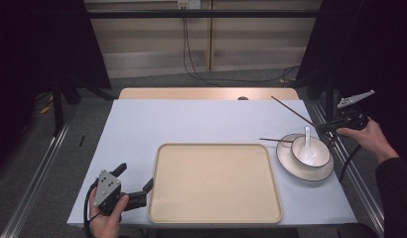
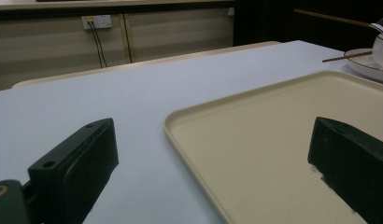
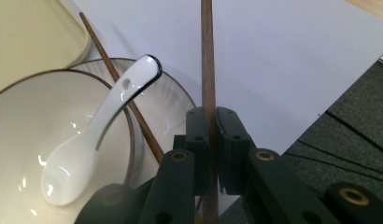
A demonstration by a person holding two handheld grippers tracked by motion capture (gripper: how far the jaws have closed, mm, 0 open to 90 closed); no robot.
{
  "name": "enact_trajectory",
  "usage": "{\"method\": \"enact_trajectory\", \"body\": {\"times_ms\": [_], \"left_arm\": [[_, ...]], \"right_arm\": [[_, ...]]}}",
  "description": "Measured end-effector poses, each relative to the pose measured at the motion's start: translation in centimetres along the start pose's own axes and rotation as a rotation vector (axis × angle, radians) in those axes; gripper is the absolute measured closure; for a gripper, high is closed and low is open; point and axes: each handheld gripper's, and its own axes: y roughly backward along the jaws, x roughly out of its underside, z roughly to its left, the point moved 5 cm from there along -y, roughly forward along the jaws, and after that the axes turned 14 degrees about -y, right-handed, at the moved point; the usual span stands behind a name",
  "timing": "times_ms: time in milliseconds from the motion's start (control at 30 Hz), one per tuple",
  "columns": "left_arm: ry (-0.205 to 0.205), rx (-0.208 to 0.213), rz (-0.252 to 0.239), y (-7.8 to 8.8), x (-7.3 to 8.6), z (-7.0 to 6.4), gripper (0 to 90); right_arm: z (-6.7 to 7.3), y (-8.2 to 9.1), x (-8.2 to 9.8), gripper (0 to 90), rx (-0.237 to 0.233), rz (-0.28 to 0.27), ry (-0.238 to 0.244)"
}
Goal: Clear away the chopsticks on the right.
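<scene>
1 chopstick [image 3: 208, 56] sits clamped in the closed right gripper [image 3: 209, 140].

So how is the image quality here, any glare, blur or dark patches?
High view: table evenly lit, surroundings nearly black. Left gripper view: near jaws dark and soft, tray sharp. Right gripper view: small glints on the spoon and bowl, held chopstick sharp.
</scene>
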Motion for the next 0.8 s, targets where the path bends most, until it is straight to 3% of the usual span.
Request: {"method": "enact_trajectory", "body": {"times_ms": [233,267,500,633,800], "left_arm": [[0.01,0.005,-0.013,0.1,-0.2,-0.2,1.6],[0.003,0.004,-0.013,0.1,-0.1,-0.1,1.6],[0.007,0.001,-0.012,0.1,-0.2,-0.1,1.5],[0.029,-0.011,-0.014,0.2,-0.1,-0.1,1.5],[0.021,-0.01,-0.012,0.2,-0.1,0.0,1.4]], "right_arm": [[1.6,0.7,0.0,84.1,-0.026,-0.073,-0.078],[1.8,0.9,0.0,84.1,-0.005,-0.085,-0.096],[3.7,1.9,0.4,84.1,0.008,-0.118,-0.161],[5.1,2.5,1.0,84.1,-0.009,-0.138,-0.197],[7.5,2.8,2.5,84.2,-0.047,-0.136,-0.226]]}}
